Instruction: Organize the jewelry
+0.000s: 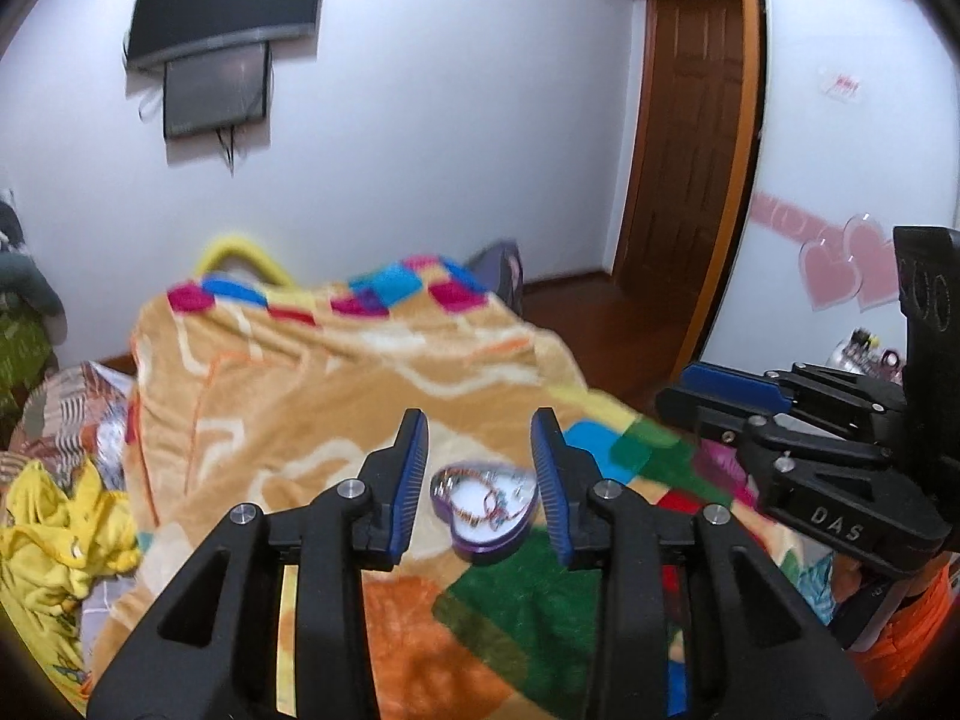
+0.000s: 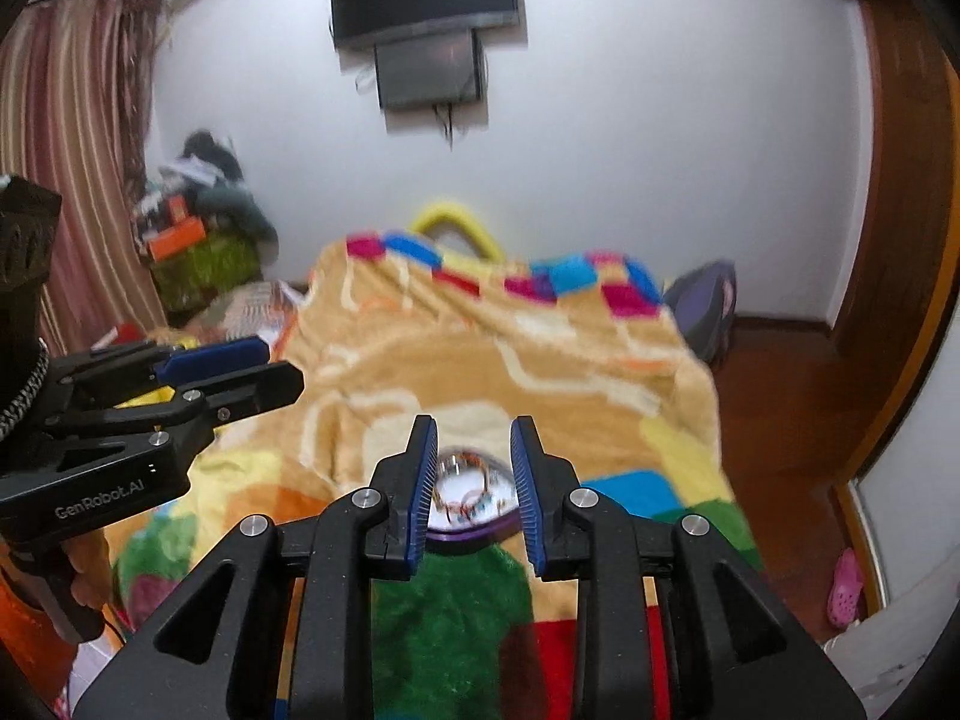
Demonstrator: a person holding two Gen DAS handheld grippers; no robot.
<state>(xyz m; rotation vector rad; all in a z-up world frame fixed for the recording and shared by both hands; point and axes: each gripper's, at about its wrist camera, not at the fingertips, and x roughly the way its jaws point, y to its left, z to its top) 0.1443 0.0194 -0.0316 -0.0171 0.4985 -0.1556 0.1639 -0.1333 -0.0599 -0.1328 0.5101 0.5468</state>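
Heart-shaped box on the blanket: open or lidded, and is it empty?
Open and not empty: the purple heart-shaped box shows its white interior with beaded bracelets inside; no lid visible.

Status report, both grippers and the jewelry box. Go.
Left gripper open, empty. Right gripper open, empty. Heart-shaped purple box on the blanket, lid off, bracelets inside. Nothing in the way.

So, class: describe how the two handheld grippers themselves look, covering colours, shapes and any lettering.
Both the left gripper and the right gripper have angular matte-black bodies with triangular cut-outs, silver round pivot pins and ribbed blue finger pads. Seen from the opposite camera, the left body reads "GenRobot.AI"; the right shows "DAS".
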